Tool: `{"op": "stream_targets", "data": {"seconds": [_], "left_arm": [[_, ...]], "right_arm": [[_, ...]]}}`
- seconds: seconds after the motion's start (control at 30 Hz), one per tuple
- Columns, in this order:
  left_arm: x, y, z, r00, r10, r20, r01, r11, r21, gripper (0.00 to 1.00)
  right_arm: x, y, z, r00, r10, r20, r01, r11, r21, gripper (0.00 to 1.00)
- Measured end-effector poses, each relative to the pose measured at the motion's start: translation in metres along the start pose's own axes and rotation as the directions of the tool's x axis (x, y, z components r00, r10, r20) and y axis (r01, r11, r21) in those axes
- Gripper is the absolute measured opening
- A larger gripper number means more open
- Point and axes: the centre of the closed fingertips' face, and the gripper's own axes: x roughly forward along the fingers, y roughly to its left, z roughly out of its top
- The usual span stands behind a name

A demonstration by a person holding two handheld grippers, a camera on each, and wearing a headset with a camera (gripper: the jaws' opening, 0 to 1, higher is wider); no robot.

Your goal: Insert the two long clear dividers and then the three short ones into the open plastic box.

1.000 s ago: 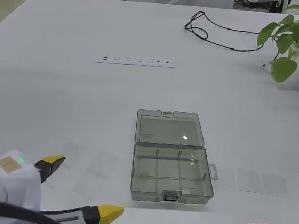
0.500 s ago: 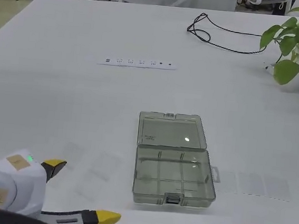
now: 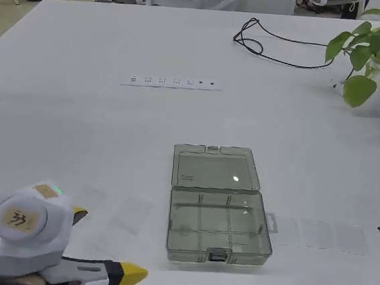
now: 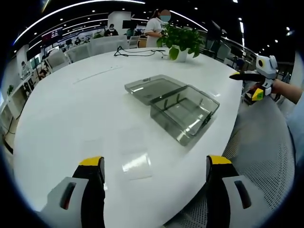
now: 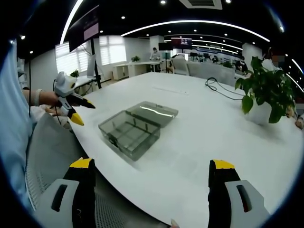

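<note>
Nearest the person, the left tongs [image 3: 103,243] hang over the desk [image 3: 77,125] edge with their yellow-tipped jaws spread wide and nothing between them. The right tongs [image 3: 358,266] at the other near corner are likewise spread and grip nothing. In the left gripper view, the left tongs [image 4: 155,161] frame one flat clear divider [image 4: 137,165] lying on the desk just ahead of the tips, not touched.

A few faint clear dividers [image 3: 131,211] lie flat to the left of the box. On its right, three short dividers [image 3: 317,233] lie in a row just beside it.

Between the two groups sits the open plastic box [image 3: 217,226], smoky grey, latch toward the person. Faint partition lines cross its tray, though whether these are fitted dividers cannot be told. Its lid [image 3: 216,167] lies folded back flat on the far side.

Farther off are a white power strip [image 3: 172,81], then a black cable [image 3: 280,47], and a leafy potted plant [image 3: 377,49] at the far right.
</note>
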Motion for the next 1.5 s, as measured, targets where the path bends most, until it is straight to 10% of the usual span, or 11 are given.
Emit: {"op": "stream_targets", "data": {"seconds": [0.6,1.5], "left_arm": [[0.024,0.019,-0.016,0.9831,0.055,-0.175,-0.055,0.998,0.002,0.52],[0.04,0.029,-0.023,0.948,0.14,-0.286,-0.136,0.99,0.032,0.35]], "right_arm": [[-0.001,-0.001,-0.006,1.0,-0.003,-0.004,0.003,1.0,0.024,1.0],[0.004,0.003,-0.01,0.9999,0.006,-0.014,-0.006,0.999,0.043,1.0]]}}
